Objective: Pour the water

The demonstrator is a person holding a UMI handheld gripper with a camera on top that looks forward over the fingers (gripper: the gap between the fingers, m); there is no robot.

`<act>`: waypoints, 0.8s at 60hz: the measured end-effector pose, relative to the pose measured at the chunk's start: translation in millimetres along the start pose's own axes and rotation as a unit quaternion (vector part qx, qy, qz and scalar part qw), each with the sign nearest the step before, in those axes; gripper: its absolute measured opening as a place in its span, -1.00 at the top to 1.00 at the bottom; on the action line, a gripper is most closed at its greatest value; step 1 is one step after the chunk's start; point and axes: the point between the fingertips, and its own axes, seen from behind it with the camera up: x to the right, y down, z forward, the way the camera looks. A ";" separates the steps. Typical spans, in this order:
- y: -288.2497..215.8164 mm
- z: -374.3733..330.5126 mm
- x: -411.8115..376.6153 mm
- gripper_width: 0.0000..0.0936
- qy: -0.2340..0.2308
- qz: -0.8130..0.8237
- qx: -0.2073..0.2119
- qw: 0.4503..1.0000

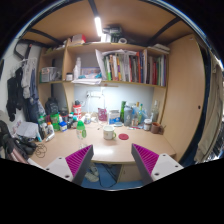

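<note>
The gripper view showed your jaws spread wide and holding nothing, their pink pads raised above the near edge of the worktop, which I judged to be an approach stance that left room to close around a vessel. The things for pouring stood well beyond the jaws toward the back of the worktop: a pale cup roughly ahead between them, and a green bottle to its left among clutter. Which bottle held the water, you could not tell from there.
</note>
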 end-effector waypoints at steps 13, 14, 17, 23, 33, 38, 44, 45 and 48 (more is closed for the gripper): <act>14.0 40.1 -35.7 -0.82 -0.032 -0.010 0.021 0.999; 16.9 45.4 -40.2 -0.82 -0.036 -0.008 0.021 0.999; 26.3 62.3 -54.7 -0.82 -0.049 -0.002 0.020 0.999; 45.8 107.2 -85.6 -0.82 -0.077 0.005 0.020 0.997; 71.4 204.5 -144.7 -0.82 -0.116 0.010 0.021 0.993; 83.0 256.4 -174.8 -0.82 -0.133 0.015 0.022 0.991; 89.3 313.8 -199.0 -0.82 -0.135 0.008 0.032 0.990; 90.0 322.5 -202.3 -0.82 -0.134 0.008 0.034 0.990; 92.1 346.3 -210.7 -0.82 -0.133 0.006 0.038 0.990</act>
